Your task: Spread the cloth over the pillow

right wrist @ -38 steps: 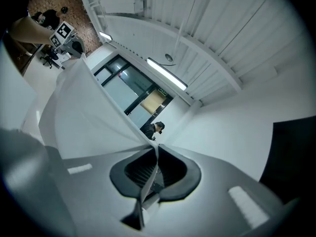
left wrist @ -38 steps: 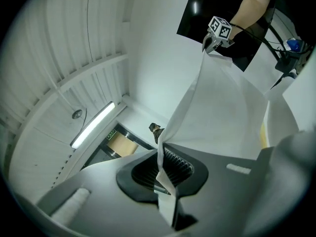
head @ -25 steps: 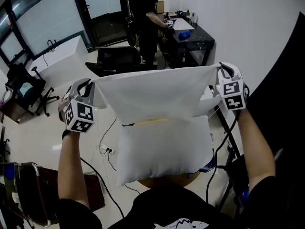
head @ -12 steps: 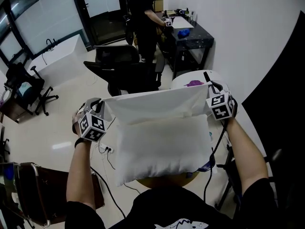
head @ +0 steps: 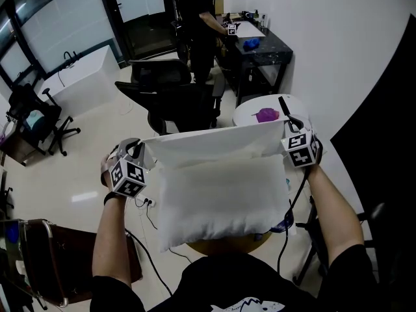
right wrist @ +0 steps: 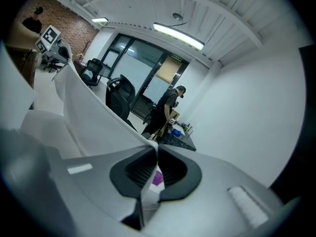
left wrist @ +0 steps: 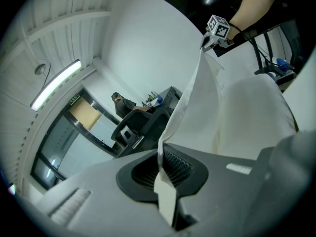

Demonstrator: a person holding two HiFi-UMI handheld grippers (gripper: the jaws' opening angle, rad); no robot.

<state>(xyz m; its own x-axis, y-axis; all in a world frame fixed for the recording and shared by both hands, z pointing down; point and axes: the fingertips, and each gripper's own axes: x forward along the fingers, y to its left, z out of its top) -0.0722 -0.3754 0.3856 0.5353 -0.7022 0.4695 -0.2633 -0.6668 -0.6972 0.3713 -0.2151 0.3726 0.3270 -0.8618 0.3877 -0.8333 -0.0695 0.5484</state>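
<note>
Room check first: the pillow hides nearly all of the table. Only the table's near rim peeks out, and the pillow overhangs it left and right. Past the table's far edge there's open floor, then a black chair and a white stool with a purple thing on it. That stool sits just beyond my right gripper. A person stands at a dark desk, well apart from us. Cables trail on the floor off the table's left side. The cloth is stretched taut between both grippers along the pillow's far edge, its lower part draped onto the pillow; how far toward me it reaches I can't tell. The left gripper sits off the pillow's far-left corner, jaws pressed together on the cloth's left corner, with fabric pinched between the ribbed pads. The right gripper is off the far-right corner, clamped on the other corner. My left forearm and right forearm reach out on either side of the pillow. Both grippers are tipped slightly down, marker cubes facing me.
</note>
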